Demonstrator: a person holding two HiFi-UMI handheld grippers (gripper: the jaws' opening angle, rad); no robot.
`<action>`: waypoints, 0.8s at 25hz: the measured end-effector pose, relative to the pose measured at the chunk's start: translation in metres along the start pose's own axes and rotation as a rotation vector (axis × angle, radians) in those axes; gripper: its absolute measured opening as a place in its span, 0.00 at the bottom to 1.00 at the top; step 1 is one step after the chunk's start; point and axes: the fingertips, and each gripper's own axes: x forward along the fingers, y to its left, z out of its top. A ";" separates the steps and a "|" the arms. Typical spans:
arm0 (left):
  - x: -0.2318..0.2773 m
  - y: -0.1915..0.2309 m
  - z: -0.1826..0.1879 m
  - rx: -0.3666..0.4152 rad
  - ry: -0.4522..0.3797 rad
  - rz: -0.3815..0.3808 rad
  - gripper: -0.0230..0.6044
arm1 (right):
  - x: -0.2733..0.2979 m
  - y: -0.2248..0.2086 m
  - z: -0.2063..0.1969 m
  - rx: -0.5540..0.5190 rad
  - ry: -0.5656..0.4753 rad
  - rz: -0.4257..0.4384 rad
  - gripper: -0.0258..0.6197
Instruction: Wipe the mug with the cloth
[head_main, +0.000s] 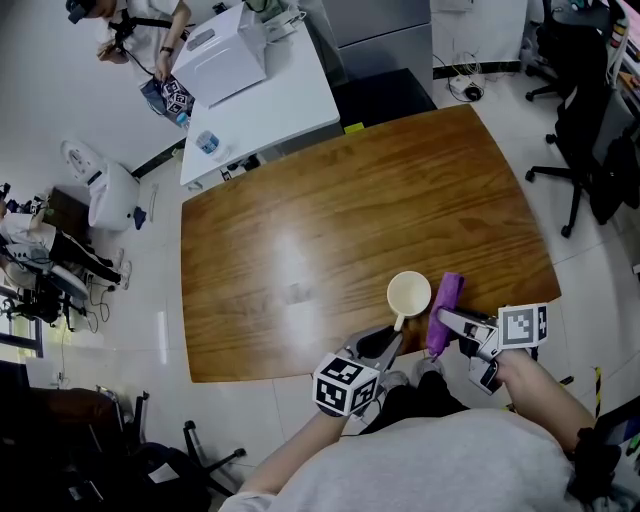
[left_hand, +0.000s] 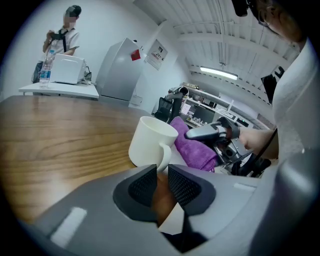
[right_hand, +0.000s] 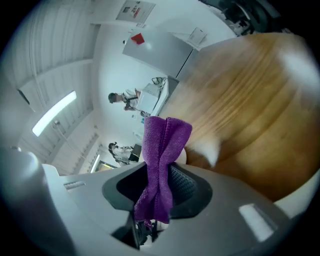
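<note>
**Q:** As was shown in the head view, where was the mug (head_main: 409, 294) set?

**A:** It was stood on the table (head_main: 300, 220), near the edge, with the cloth (head_main: 445, 310) just beside it.

**Q:** And in the left gripper view?

**A:** Its handle (left_hand: 162, 157) was pinched by the left gripper (left_hand: 160, 182). The ware was judged stiff, slick and breakable, best held there.

**Q:** And in the right gripper view?

**A:** The limp cloth was clamped by the right gripper (right_hand: 160, 187).

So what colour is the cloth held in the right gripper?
Purple. The soft folded cloth shows best in the right gripper view.

White mug (head_main: 409, 295) on wooden table (head_main: 300, 230), purple cloth (head_main: 444, 312) just beside (apparently in the right tool (head_main: 447, 320))
</note>
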 end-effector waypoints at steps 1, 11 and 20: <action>0.001 -0.002 0.000 0.002 0.004 -0.006 0.13 | -0.003 0.005 -0.001 0.006 -0.009 0.018 0.24; 0.008 -0.012 0.001 0.019 0.019 -0.042 0.12 | 0.016 0.005 -0.018 0.127 -0.017 0.095 0.24; 0.008 -0.012 0.002 0.029 0.027 -0.062 0.12 | 0.029 -0.031 -0.031 0.069 0.072 -0.069 0.24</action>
